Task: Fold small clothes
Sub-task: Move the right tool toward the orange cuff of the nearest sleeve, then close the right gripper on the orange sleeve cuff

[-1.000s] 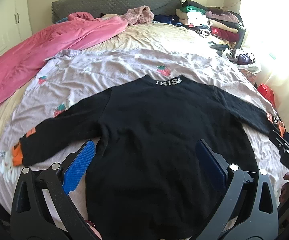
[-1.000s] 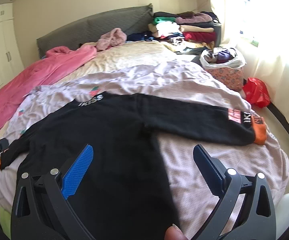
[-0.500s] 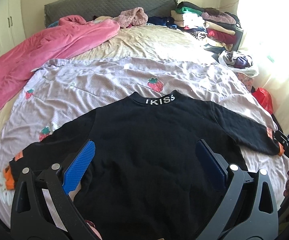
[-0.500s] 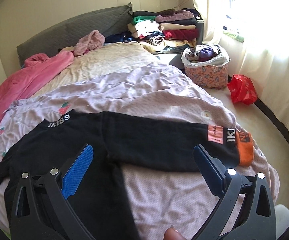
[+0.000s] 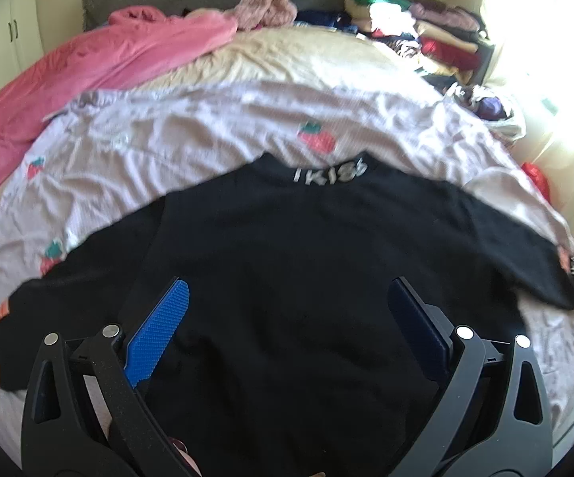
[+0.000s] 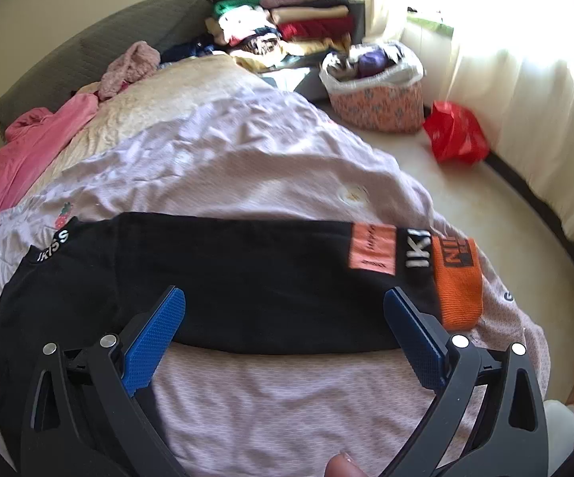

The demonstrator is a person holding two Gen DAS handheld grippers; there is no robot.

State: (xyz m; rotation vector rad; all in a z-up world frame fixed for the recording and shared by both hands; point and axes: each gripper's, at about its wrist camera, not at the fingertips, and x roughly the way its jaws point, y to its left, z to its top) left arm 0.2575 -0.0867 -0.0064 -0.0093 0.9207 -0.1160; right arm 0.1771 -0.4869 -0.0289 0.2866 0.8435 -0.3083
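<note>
As both cameras dipped, sweater (image 5: 307,278) nearer.

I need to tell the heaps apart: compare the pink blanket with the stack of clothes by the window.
The pink blanket is one colour and lies loose and rumpled along one side of the bed; the stack of clothes mixes green, white, red and tan pieces, folded flat in layers beyond the bed's far corner. Neither gripper touches them.

Black sweater (image 5: 295,278): long-sleeved, lettered collar, orange cuffs; lies flat, apparently face up, sleeves spread, on the lilac strawberry-print sheet (image 5: 191,147).
</note>
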